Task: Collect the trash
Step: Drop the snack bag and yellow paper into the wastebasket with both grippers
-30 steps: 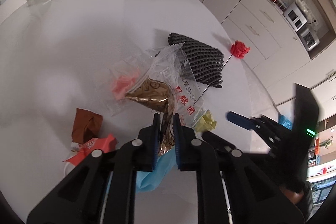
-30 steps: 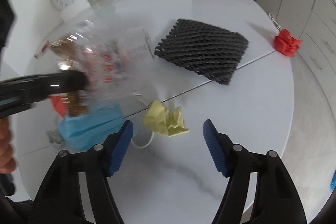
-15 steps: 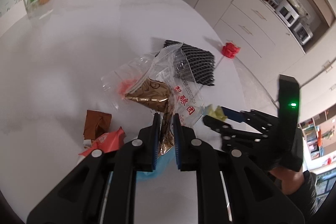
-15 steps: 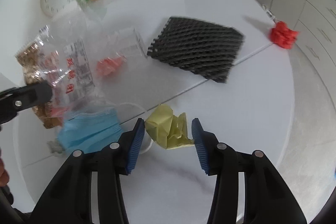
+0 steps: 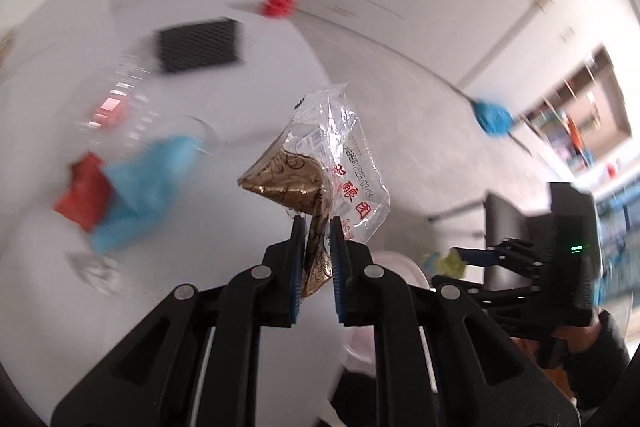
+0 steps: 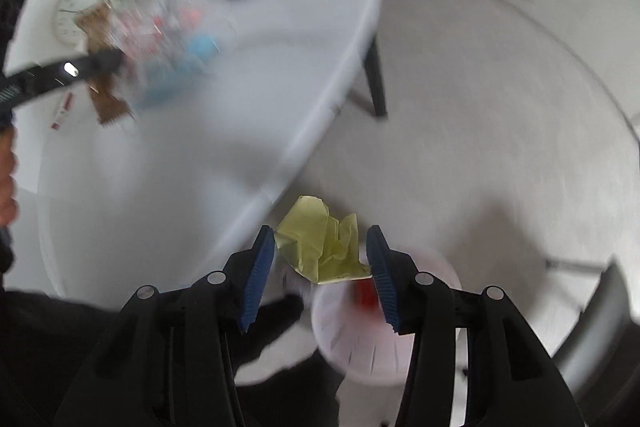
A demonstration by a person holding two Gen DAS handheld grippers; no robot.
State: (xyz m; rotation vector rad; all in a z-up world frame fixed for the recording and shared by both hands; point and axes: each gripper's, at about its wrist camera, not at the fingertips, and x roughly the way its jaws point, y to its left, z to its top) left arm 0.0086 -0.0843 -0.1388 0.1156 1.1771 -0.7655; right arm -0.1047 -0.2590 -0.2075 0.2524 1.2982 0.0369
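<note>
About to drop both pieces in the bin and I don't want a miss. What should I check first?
1. Yellow paper between the right gripper's jaws: ok, jaws opening.
2. Paper above the white bin: ok.
3. Left gripper shut on the snack wrapper: ok.
4. Wrapper above the bin: not ok, the bin shows off to its side.
5. Room in the bin: cannot tell, blurred.
6. Table cleared: not ok, a blue mask lies there.
</note>
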